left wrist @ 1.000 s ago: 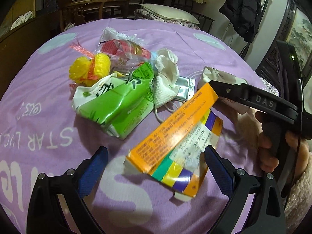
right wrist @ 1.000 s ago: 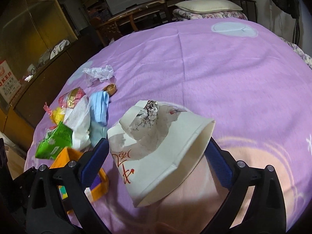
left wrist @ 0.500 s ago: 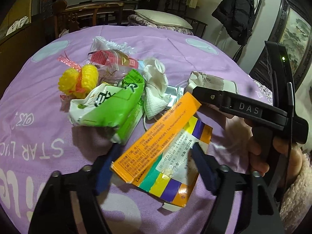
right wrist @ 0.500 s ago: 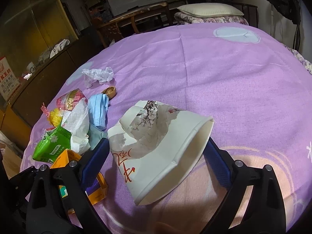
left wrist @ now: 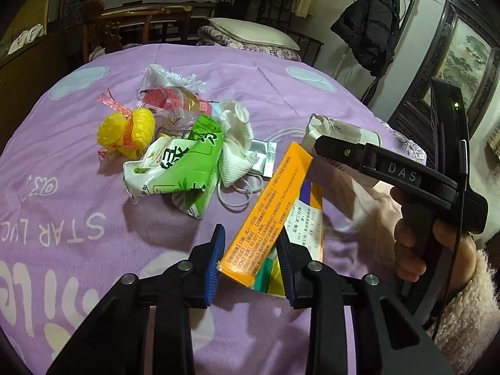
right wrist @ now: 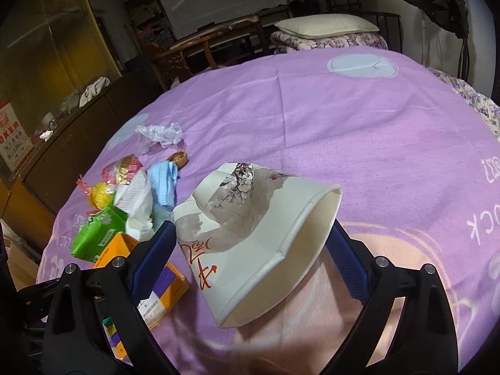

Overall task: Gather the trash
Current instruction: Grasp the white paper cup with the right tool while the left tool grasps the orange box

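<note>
Purple bedding (left wrist: 281,93) printed with white letters covers the bed, and behind it stand dark wooden furniture, a pillow (left wrist: 253,34) and a black jacket (left wrist: 368,37) on a stand.

Trash lies in a loose heap on the cover: a yellow net ball (left wrist: 128,131) with a pink ribbon, a green and white packet (left wrist: 178,168), a white mask (left wrist: 236,143) with its ear loops, a silver sachet (left wrist: 264,156), a red and clear wrapper (left wrist: 168,100) and a crumpled tissue (right wrist: 161,132) farther off. A blue mask (right wrist: 164,184) lies beside the white one.

The left tongs (left wrist: 250,262) are closing on the near end of an orange medicine box (left wrist: 268,212), which stands tilted between the blue pads (left wrist: 214,265); the pads sit right at its sides, though I cannot tell whether both press on it.

The right tongs (right wrist: 250,250) hold a squashed paper cup (right wrist: 250,228) on its side, gripped across its body, with its open rim toward the right. A hand (left wrist: 437,243) in a fluffy pale sleeve (left wrist: 465,306) holds the handle of that tool.
</note>
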{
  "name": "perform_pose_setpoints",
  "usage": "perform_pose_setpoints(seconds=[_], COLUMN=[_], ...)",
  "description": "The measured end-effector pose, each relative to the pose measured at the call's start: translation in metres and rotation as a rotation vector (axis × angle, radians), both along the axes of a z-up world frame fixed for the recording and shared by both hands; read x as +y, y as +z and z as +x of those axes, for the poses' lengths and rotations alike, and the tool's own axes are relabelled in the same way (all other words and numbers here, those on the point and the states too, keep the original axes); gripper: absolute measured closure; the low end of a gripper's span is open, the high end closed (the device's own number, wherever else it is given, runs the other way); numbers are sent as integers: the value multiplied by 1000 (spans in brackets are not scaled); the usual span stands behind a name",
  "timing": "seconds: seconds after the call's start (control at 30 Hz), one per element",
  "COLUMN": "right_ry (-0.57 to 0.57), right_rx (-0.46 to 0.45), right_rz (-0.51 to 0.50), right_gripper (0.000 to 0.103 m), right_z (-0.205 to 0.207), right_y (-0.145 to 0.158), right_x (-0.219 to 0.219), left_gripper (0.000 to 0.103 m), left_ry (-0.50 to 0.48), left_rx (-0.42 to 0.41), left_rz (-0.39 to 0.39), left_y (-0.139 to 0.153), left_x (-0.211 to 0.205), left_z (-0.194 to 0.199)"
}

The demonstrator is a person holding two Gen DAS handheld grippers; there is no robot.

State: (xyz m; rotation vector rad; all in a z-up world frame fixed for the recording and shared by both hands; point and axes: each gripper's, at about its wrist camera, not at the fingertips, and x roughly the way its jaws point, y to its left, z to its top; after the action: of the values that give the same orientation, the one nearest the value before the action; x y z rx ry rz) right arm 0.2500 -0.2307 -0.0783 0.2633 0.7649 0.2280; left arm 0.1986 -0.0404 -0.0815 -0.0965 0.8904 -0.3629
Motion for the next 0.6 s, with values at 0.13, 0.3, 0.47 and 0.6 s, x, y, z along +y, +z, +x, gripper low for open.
perform_pose_setpoints(seconds=[0.13,0.3,0.47,0.6], right_ry=[-3,-7,0,14], right_rx=[-13,-27,-45,-62], right_rz=[2,3,5,2], right_gripper=[12,12,12,12], right_z=[-8,-20,-33,-43], right_y=[8,18,30,39], right_x=[-1,-3,0,6], left_gripper=[83,84,84,84], left_ry=[-3,3,8,19], left_rx=[-6,-17,-41,-60], left_rz=[-9,-23,-32,-35], left_y=[5,12,24,32], left_x=[0,3,7,13], left_z=[-7,-16,-29,-41])
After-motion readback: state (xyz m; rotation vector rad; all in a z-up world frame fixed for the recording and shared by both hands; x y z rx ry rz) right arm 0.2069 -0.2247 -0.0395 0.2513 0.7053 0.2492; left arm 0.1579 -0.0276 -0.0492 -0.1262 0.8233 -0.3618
